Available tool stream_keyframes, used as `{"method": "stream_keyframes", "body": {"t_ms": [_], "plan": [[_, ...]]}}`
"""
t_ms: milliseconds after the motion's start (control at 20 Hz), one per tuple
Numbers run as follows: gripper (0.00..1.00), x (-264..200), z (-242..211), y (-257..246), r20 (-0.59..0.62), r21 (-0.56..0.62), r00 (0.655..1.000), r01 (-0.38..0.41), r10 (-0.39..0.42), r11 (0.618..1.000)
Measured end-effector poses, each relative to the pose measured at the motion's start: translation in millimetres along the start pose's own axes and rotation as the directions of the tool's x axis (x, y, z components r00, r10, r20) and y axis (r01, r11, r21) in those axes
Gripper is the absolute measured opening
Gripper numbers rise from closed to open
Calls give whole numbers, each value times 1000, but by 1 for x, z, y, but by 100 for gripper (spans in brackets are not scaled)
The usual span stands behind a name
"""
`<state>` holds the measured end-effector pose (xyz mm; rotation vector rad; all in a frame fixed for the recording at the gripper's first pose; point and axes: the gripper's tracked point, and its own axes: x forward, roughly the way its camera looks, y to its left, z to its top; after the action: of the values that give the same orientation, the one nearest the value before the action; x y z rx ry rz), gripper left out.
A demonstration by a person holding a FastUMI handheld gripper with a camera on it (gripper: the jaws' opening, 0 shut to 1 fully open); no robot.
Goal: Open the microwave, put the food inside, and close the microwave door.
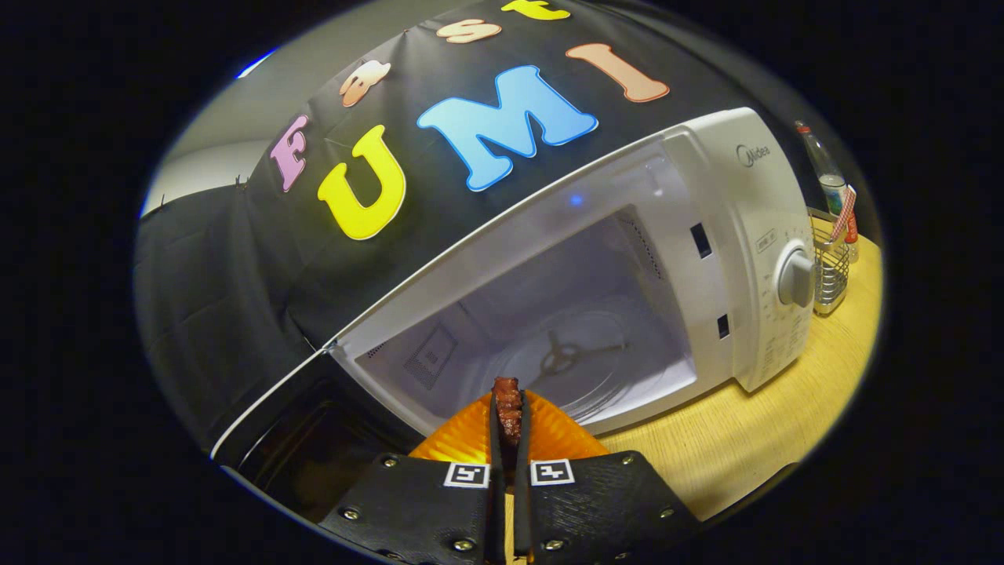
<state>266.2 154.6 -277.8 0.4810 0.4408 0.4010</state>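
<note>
Before the white microwave point(729, 235) your claw point(510, 428) is nearly closed, both fingers pressing a dark reddish, lumpy piece of food point(507, 408) between their tips; its top pokes out just short of the microwave's mouth. Under the fingers spreads something orange and ribbed point(463, 439); you cannot tell what it is. Ahead, the microwave stands open, boxy and smooth, its pale cavity holding a clear round glass plate point(584, 369); its dark door point(306, 439) swings out beside your claw; a round knob point(796, 278) sits on its panel. Beyond the microwave, on the pale wooden table point(753, 439), stand a wire rack point(830, 275) and a glass bottle point(823, 169).
</note>
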Motion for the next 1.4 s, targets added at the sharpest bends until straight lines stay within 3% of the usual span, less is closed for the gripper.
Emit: {"method": "stream_keyframes", "body": {"t_ms": [400,700,750,800,850,1050,1100,1400], "plan": [[5,55,1,-10,39,-79,999,30,-27,996],[13,68,-6,-15,38,-127,998,55,-51,990],[16,68,-4,-22,54,-159,996,83,-75,984],[30,70,0,-28,66,-194,993,107,-96,975],[33,70,4,-28,79,-214,992,114,-99,970],[77,67,13,-25,101,-299,990,121,-94,947],[94,64,14,-24,97,-315,991,120,-94,942],[96,19,28,-9,107,-384,990,126,-91,915]]}}
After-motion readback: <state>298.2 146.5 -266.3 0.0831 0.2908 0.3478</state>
